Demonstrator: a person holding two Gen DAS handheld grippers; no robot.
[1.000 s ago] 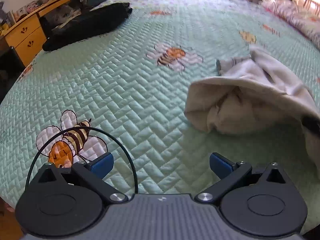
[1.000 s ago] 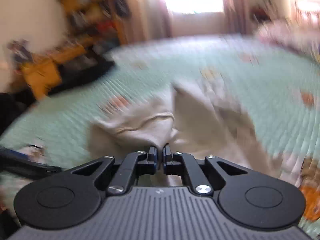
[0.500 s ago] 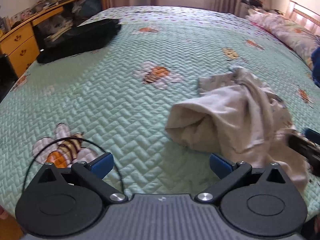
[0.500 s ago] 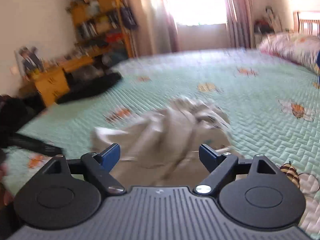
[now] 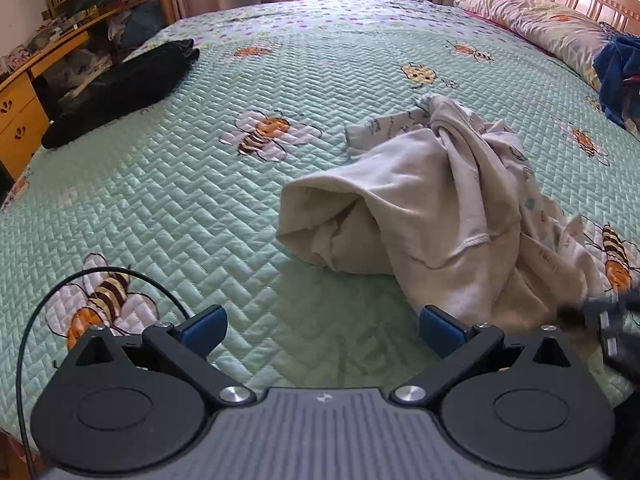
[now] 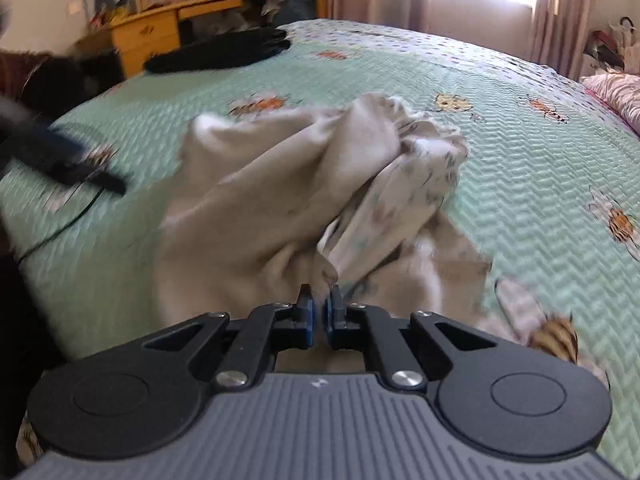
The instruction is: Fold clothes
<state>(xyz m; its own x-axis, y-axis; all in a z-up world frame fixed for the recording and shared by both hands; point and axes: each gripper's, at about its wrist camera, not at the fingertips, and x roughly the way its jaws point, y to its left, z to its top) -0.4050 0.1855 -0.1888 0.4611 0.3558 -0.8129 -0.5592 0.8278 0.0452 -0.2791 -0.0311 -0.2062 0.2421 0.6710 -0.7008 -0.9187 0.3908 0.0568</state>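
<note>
Right gripper [image 6: 320, 300]: jaws clenched on a pinch of the beige garment [image 6: 280, 184], fabric bunched right at the blue pads and rising away ahead of the fingertips. Frame is motion-blurred, so how deep the bite goes is unclear; looks like a thin fold only.

Left gripper [image 5: 320, 322]: released, jaws wide, nothing between them. The beige garment [image 5: 420, 208] lies crumpled on the green quilted bedspread [image 5: 180, 200], ahead and to the right of the left fingertips, its near hem just beyond the right-hand pad. An open tube end, sleeve or leg, cannot tell which, faces the left fingers. A printed lighter layer [image 5: 532, 208] is tangled into the far right side of the heap.

Also on the bed: a black garment [image 5: 120, 84] far ahead-left of the left fingers, a blue garment [image 5: 618, 72] far right by the pillow [image 5: 540, 20].

Risks, my read:
- Thin pinch on the right may slip if pulled fast, dropping the cloth back in a heap.
- Grip may hold two layers at once, so lifting drags the tangle instead of spreading it.
- The left gripper could close on the tube mouth's upper layer only, twisting the piece.
- The cable [image 5: 100, 276] looped near the left finger could snag fabric.
</note>
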